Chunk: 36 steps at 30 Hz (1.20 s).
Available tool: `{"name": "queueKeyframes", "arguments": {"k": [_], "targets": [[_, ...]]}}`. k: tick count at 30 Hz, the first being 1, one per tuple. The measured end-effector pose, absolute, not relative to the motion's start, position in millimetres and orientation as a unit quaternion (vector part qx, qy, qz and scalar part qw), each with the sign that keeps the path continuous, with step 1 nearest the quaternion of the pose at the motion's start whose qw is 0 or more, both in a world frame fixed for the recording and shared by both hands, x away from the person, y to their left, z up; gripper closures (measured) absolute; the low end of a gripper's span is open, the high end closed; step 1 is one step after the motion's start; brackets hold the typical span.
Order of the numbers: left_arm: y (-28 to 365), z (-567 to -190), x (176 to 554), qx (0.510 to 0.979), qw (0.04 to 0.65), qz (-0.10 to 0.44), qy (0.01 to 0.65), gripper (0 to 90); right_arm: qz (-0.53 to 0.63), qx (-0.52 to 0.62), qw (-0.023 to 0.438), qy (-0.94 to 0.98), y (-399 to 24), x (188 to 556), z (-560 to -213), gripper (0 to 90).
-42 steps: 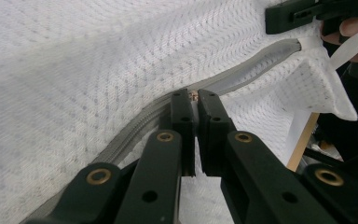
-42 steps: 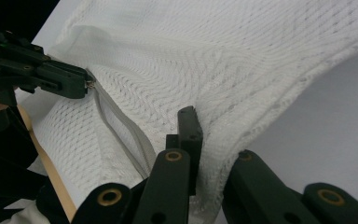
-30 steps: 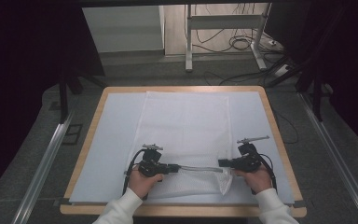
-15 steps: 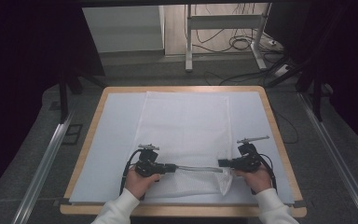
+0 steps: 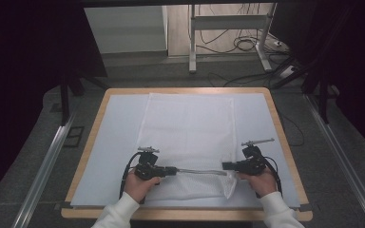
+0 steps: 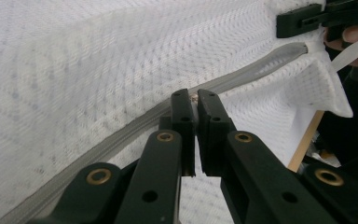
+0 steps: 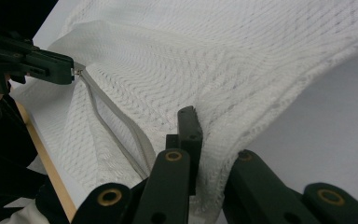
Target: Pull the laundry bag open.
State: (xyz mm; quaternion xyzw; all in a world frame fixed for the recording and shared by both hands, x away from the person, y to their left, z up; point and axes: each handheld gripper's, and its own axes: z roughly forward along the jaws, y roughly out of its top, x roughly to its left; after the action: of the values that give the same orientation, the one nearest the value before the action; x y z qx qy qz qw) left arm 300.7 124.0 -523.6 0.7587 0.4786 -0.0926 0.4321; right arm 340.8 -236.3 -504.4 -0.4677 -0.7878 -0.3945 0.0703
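Gripping a white mesh laundry bag [image 5: 186, 128] on the surface [image 5: 119, 123], lower centre.
Left hand-held gripper [image 6: 195, 100] pinches the zipper pull [image 6: 194, 97]; right hand-held gripper [image 7: 209, 140] clamps the bag's corner.

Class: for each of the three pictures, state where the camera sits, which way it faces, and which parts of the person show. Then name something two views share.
High view: above the table, facing forward and down; both hands, sleeves.
Left gripper view: on the left gripper, facing along the mesh bag and its zipper; a fingertip.
Right gripper view: on the right gripper, facing across the bag; part of a hand at the left edge.
Shared: zipper.
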Motion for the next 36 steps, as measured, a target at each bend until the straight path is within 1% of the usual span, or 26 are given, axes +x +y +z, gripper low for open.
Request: {"name": "queueKeyframes", "arguments": {"k": [3,6,8,18,36], "targets": [[124,-524,300,0.759,0.430,-0.088,0.481,87.0,-0.393,-0.468,0.070,-0.789,-236,341,-505,88.6],[124,-523,299,0.768,0.413,-0.057,0.486,87.1,-0.391,-0.468,0.066,-0.789,-236,341,-505,88.5],[128,-523,300,0.763,0.418,-0.064,0.489,87.0,-0.391,-0.472,0.063,-0.787,-238,341,-504,88.5],[148,-523,298,0.751,0.425,-0.066,0.502,87.0,-0.390,-0.474,0.065,-0.787,-240,342,-505,88.5],[178,-526,285,0.742,0.422,-0.069,0.516,86.9,-0.392,-0.476,0.064,-0.785,-241,343,-505,88.5]]}}
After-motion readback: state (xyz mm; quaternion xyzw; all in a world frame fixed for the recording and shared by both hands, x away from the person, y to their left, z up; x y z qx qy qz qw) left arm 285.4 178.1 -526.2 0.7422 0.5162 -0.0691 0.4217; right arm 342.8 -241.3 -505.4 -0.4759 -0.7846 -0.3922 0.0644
